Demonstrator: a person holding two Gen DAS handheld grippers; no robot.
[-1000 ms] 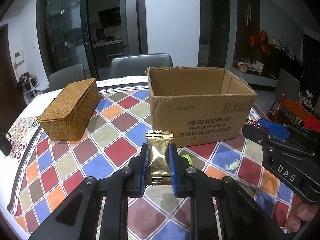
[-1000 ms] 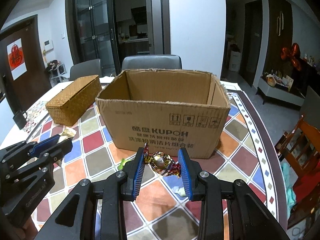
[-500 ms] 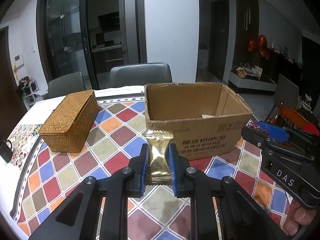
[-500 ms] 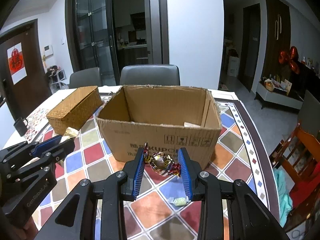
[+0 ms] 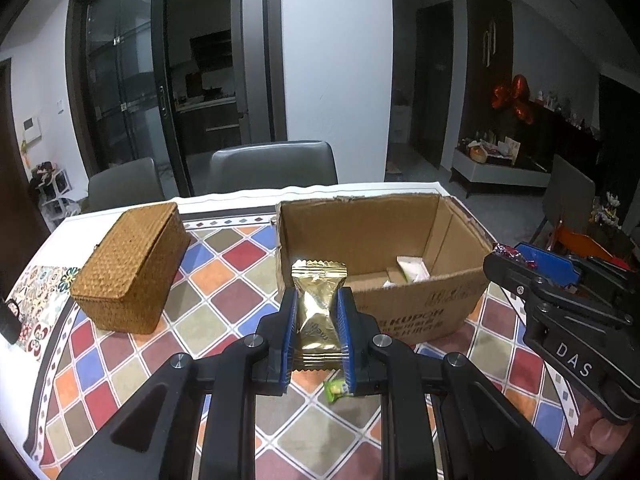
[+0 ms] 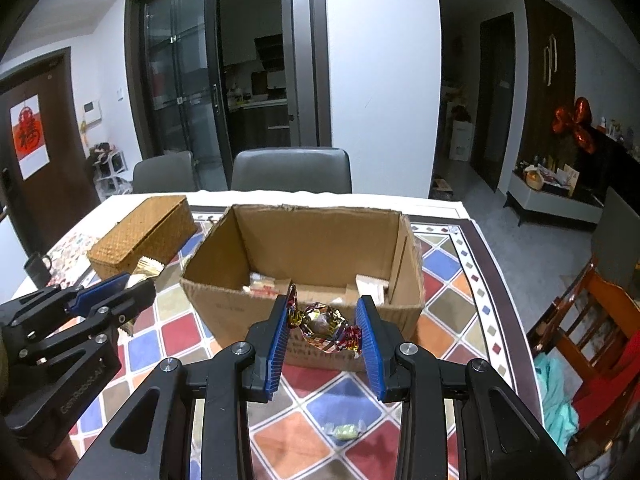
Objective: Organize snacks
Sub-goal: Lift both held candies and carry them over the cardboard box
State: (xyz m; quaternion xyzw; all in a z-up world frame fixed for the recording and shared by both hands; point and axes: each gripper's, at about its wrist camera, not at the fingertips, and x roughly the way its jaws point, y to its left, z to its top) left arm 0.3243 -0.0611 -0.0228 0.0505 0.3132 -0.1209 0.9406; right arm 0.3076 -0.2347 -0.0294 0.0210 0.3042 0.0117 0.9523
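Observation:
My left gripper (image 5: 317, 300) is shut on a gold foil snack packet (image 5: 317, 312), held upright in front of the open cardboard box (image 5: 424, 312). My right gripper (image 6: 325, 312) is shut on a twist-wrapped foil candy (image 6: 323, 326), held just before the box's (image 6: 240, 316) near wall. Inside the box lie a few pale and red packets (image 6: 262, 285). A small green wrapped candy (image 5: 335, 389) lies on the checkered tablecloth below the left gripper; it shows as the green candy (image 6: 346, 431) in the right wrist view. Each gripper appears at the edge of the other's view.
A woven wicker box (image 5: 132, 268) with its lid on sits left of the cardboard box. A dark mug (image 6: 36, 268) stands at the table's left edge. Grey chairs (image 5: 274, 168) stand behind the table, a wooden chair (image 6: 588, 332) at its right.
Both grippers have risen with their snacks, so the box now appears lower and its inside with the packets has come into view. Both grips are unchanged.

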